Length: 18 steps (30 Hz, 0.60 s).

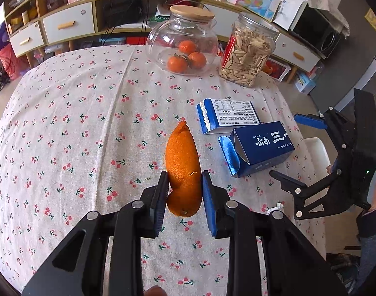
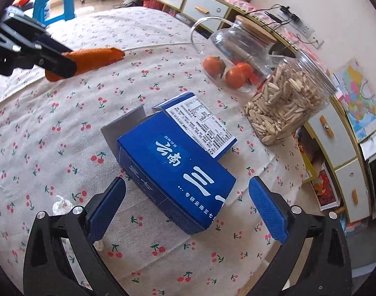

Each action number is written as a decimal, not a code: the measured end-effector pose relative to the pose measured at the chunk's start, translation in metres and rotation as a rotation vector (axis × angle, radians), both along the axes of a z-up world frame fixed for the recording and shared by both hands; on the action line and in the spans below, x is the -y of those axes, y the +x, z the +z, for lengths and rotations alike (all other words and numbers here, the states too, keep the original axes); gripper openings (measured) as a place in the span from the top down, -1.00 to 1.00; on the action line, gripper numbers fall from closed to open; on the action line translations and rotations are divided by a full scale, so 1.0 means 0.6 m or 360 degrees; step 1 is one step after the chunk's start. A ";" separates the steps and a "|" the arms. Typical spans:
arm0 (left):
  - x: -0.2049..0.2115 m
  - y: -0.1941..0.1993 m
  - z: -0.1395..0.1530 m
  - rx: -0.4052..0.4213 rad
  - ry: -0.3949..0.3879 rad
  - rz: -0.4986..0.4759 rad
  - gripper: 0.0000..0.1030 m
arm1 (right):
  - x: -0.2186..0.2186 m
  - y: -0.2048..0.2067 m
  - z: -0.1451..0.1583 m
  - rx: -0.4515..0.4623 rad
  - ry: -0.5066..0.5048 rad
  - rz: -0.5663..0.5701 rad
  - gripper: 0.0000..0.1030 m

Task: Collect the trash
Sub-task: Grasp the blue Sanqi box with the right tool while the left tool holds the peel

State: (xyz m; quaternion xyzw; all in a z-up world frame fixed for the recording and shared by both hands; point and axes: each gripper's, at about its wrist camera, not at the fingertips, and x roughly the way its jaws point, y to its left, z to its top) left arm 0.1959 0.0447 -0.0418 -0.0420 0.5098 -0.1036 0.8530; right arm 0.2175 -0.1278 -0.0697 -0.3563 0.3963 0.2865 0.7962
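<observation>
Bright, even daylight, soft shadows, sharp focus; strong fisheye bending with dark corners.

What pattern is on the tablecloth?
Small red cherries on white tablecloth; clearest in the left wrist view.

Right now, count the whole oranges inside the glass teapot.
3. All sit at the bottom of the glass teapot: one orange at the back, one front left, one front right. A fourth could hide behind them, though neither view suggests it.
</observation>
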 end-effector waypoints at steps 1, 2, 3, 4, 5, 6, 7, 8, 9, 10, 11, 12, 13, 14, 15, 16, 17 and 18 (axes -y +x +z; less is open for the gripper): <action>-0.001 0.001 -0.002 -0.0003 -0.0001 0.0003 0.47 | -0.009 0.001 -0.010 -0.0013 -0.0070 0.0056 -0.86; -0.001 0.002 -0.003 -0.0008 -0.0001 0.0007 0.47 | -0.015 0.006 -0.021 -0.0028 -0.0134 0.0090 -0.86; -0.002 0.003 -0.005 -0.0014 0.0000 0.0014 0.47 | -0.019 0.013 -0.032 -0.0038 -0.0185 0.0095 -0.86; -0.004 0.004 -0.007 -0.0018 0.0002 0.0021 0.47 | -0.020 0.021 -0.040 -0.0052 -0.0210 0.0082 -0.86; -0.005 0.005 -0.008 -0.0022 0.0004 0.0027 0.47 | -0.018 0.028 -0.043 -0.0067 -0.0195 0.0062 -0.87; -0.006 0.006 -0.009 -0.0023 0.0006 0.0031 0.47 | -0.015 0.035 -0.042 -0.0095 -0.0148 0.0032 -0.84; -0.008 0.006 -0.009 -0.0021 0.0006 0.0032 0.47 | -0.011 0.042 -0.039 -0.0132 -0.0102 -0.0022 -0.56; -0.007 0.006 -0.008 -0.0019 0.0008 0.0031 0.47 | -0.007 0.049 -0.037 -0.0196 -0.0047 -0.0082 -0.31; -0.008 0.006 -0.008 -0.0014 0.0013 0.0030 0.47 | -0.003 0.052 -0.036 -0.0277 0.0025 -0.0124 0.04; -0.008 0.006 -0.007 -0.0009 0.0017 0.0032 0.47 | 0.001 0.048 -0.035 -0.0275 0.0062 -0.0171 0.09; -0.008 0.006 -0.007 -0.0005 0.0018 0.0037 0.47 | 0.004 0.042 -0.036 -0.0260 0.0073 -0.0222 0.11; -0.009 0.006 -0.006 -0.0002 0.0015 0.0043 0.47 | 0.007 0.035 -0.037 -0.0275 0.0104 -0.0271 0.15; -0.010 0.005 -0.005 0.0000 0.0012 0.0052 0.47 | 0.011 0.026 -0.035 -0.0293 0.0153 -0.0321 0.18; -0.012 0.005 -0.004 0.0003 0.0011 0.0064 0.47 | 0.015 0.018 -0.033 -0.0306 0.0201 -0.0377 0.18; -0.014 0.004 -0.002 0.0010 0.0011 0.0078 0.47 | 0.020 0.009 -0.031 -0.0318 0.0249 -0.0428 0.19; -0.017 0.002 0.000 0.0017 0.0011 0.0092 0.47 | 0.023 0.001 -0.027 -0.0330 0.0295 -0.0469 0.20; -0.018 0.001 0.001 0.0025 0.0011 0.0105 0.47 | 0.028 -0.008 -0.021 -0.0335 0.0340 -0.0513 0.20; -0.019 0.000 0.004 0.0034 0.0010 0.0117 0.47 | 0.030 -0.017 -0.014 -0.0342 0.0388 -0.0554 0.21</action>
